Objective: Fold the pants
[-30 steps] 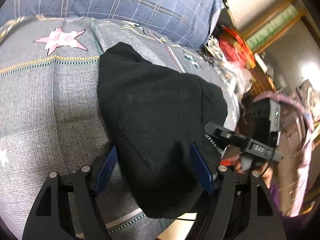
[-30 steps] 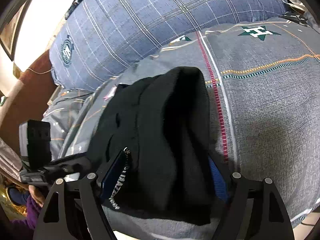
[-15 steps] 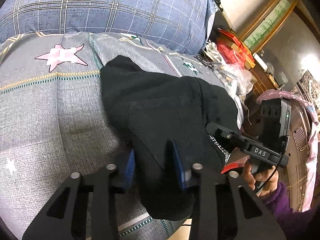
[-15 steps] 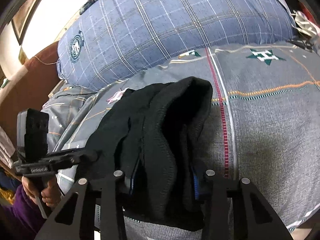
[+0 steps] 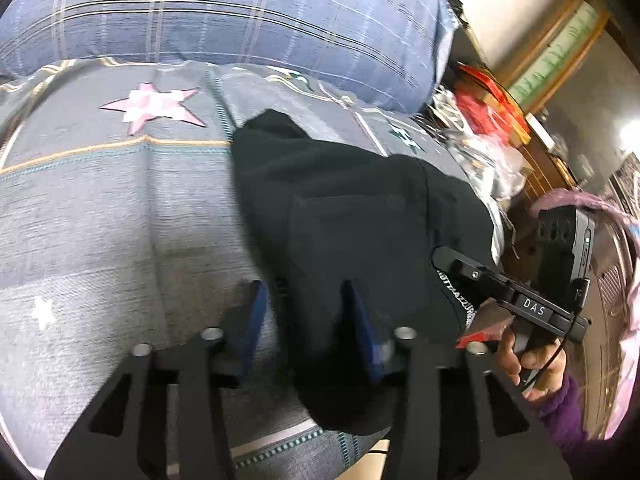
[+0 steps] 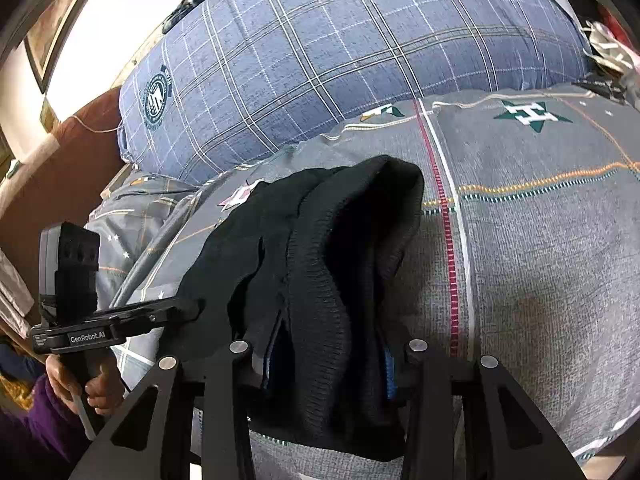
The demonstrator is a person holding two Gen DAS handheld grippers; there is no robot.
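Black pants (image 5: pixel 352 216) lie bunched on a grey patterned bed cover (image 5: pixel 100 220); they also show in the right wrist view (image 6: pixel 320 248). My left gripper (image 5: pixel 306 320) is closed down on the near left edge of the pants, blue pads against the cloth. My right gripper (image 6: pixel 326 356) is closed on the ribbed waistband at the near right edge. Each gripper shows in the other's view, the right one (image 5: pixel 480 276) and the left one (image 6: pixel 172 312), both at the cloth's sides.
A large blue plaid pillow (image 6: pixel 340 60) lies behind the pants. The bed's near edge (image 5: pixel 280 444) is just below the grippers. Cluttered shelves with red items (image 5: pixel 488 104) stand at the right. A brown headboard (image 6: pixel 52 184) is at the left.
Both grippers went from wide open around the pants' near edge to closed on the cloth. The views have drawn back a little from the bed.
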